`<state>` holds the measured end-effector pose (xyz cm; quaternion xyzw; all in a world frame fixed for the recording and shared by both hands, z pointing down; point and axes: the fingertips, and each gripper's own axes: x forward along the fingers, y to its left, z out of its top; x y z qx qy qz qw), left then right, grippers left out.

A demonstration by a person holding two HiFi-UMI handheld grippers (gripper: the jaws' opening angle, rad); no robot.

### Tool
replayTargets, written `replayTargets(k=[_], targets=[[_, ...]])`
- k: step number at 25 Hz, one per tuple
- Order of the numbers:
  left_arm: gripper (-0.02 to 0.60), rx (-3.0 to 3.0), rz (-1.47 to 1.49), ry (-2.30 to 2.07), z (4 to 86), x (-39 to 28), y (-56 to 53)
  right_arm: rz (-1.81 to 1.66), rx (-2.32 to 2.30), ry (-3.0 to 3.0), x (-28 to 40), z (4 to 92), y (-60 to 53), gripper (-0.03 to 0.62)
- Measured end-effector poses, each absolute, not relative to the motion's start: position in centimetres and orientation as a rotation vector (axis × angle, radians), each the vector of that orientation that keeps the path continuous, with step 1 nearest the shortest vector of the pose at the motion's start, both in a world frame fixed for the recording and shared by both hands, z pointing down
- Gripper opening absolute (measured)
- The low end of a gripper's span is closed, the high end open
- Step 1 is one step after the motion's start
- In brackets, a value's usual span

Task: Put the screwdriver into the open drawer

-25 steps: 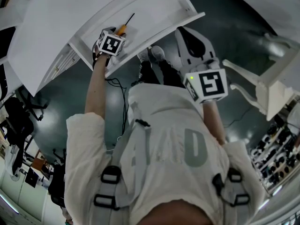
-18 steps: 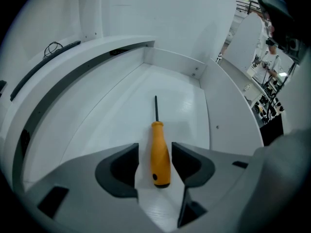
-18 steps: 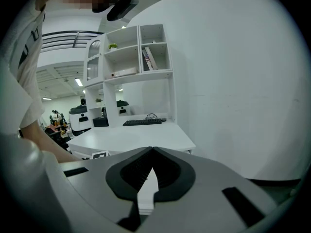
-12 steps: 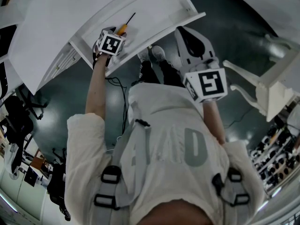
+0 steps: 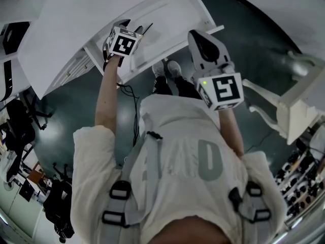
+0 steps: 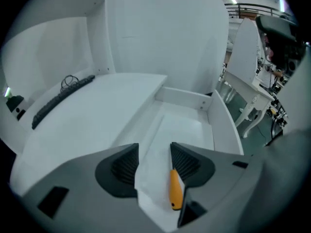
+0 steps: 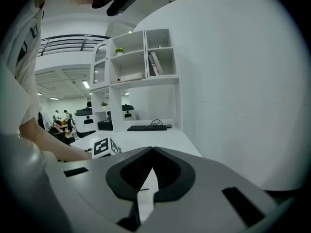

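Head view: left gripper hangs over the open white drawer at the desk's edge; right gripper is raised in front of the person's chest, apart from the drawer. Left gripper view: jaws stand apart and grip nothing; the screwdriver, of which the orange handle shows, lies on the drawer floor between them, close beside one ribbed pad. Right gripper view: jaws meet at their tips with nothing between them; a keyboard lies on the desk beyond.
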<state>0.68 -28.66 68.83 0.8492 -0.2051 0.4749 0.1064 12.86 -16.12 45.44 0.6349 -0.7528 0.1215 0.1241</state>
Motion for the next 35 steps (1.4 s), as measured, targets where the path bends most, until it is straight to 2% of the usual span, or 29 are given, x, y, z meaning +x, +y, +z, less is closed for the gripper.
replayTargets(k=[4, 6, 11, 19, 28, 35], targets=[[0.189, 2.656, 1.236, -0.805, 61.6, 2.1, -32.3, 0.278, 1.841, -2.252, 12.1, 43.8, -17.8, 0.005], [0.144, 2.751, 1.135, -0.935, 57.3, 2.3, -33.8, 0.238, 1.832, -2.288, 11.4, 42.8, -18.9, 0.005], [0.082, 2.921, 0.873, -1.226, 46.5, 1.6, -34.8, 0.176, 1.805, -2.389, 9.5, 39.9, -21.0, 0.005], [0.013, 3.019, 0.508, -1.638, 32.1, -2.3, -31.5, 0.015, 1.738, -2.503, 7.3, 36.5, -22.3, 0.005], [0.006, 2.773, 0.016, -1.88, 28.8, -8.0, -24.8, -0.087, 1.675, -2.55, 4.9, 35.7, -22.4, 0.005], [0.005, 2.588, -0.09, -2.061, 30.0, -12.0, -22.6, -0.088, 1.667, -2.549, 4.3, 36.0, -22.9, 0.005]])
